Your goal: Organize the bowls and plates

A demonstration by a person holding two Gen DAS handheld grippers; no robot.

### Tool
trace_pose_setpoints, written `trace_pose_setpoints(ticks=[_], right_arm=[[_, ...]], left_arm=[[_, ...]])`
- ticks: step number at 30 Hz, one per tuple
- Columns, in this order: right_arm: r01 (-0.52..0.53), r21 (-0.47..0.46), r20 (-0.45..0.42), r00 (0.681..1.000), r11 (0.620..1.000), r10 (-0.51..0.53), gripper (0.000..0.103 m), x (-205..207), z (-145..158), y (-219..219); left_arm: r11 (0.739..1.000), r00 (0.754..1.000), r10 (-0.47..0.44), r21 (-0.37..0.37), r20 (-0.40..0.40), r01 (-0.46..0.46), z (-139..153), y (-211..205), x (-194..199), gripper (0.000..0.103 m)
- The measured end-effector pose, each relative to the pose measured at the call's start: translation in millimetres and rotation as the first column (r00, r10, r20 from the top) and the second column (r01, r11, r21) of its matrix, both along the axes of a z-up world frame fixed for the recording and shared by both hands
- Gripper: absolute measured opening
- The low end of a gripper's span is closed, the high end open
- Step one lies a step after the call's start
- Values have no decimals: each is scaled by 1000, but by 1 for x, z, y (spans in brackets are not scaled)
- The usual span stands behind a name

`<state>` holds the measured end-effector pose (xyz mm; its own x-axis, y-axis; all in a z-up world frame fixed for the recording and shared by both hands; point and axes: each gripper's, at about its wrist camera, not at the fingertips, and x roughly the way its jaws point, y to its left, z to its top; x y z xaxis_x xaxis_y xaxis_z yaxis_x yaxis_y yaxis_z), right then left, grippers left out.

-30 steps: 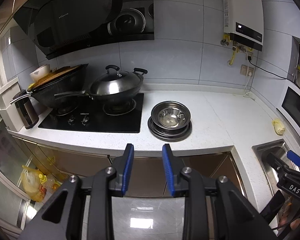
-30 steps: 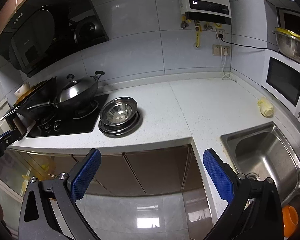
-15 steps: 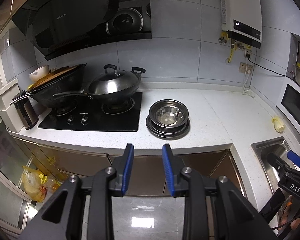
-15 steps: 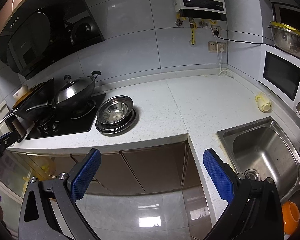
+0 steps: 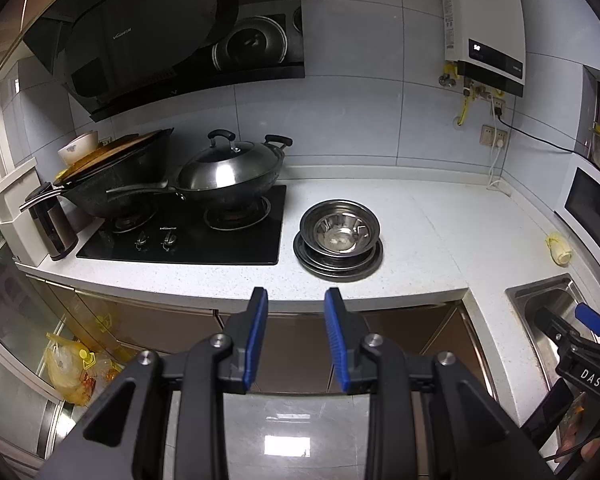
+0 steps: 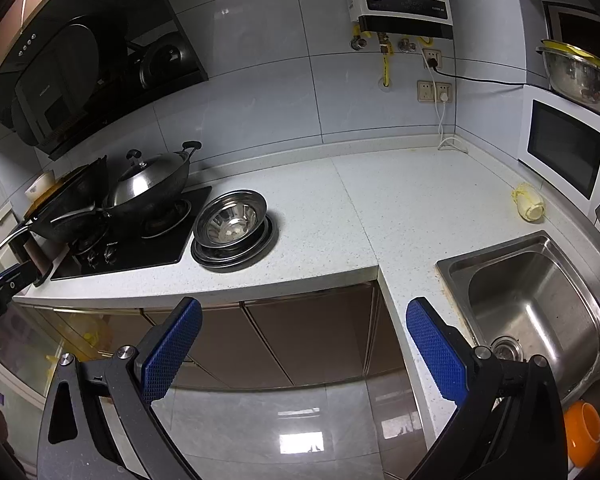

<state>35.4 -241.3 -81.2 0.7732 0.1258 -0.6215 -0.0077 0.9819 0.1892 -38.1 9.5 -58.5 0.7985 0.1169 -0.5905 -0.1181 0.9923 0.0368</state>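
A steel bowl sits on a stack of steel plates on the white counter, just to the right of the black stove. The stack lies near the counter's front edge, well apart from the sink at the right. On the stove stand a lidded wok and, to its left, a darker pan covered by a board.

The left gripper hangs in front of the counter, over the cabinet doors below it. Its blue pads stand a narrow gap apart with nothing between them. The right gripper hangs likewise before the cabinets, near the counter's inner corner. Its jaws are spread wide and hold nothing. Neither gripper touches the bowl or the plates.

A small yellow object lies on the counter before the microwave.
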Motion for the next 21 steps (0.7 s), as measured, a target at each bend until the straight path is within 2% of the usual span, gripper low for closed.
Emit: trace_pose_setpoints(ticks=[21], right_arm=[[2,-13,-13,1000,1000,-2,100,5,-5,0]], left_arm=[[999,1000,-12,-32,-25,11,-6,15,11,28]])
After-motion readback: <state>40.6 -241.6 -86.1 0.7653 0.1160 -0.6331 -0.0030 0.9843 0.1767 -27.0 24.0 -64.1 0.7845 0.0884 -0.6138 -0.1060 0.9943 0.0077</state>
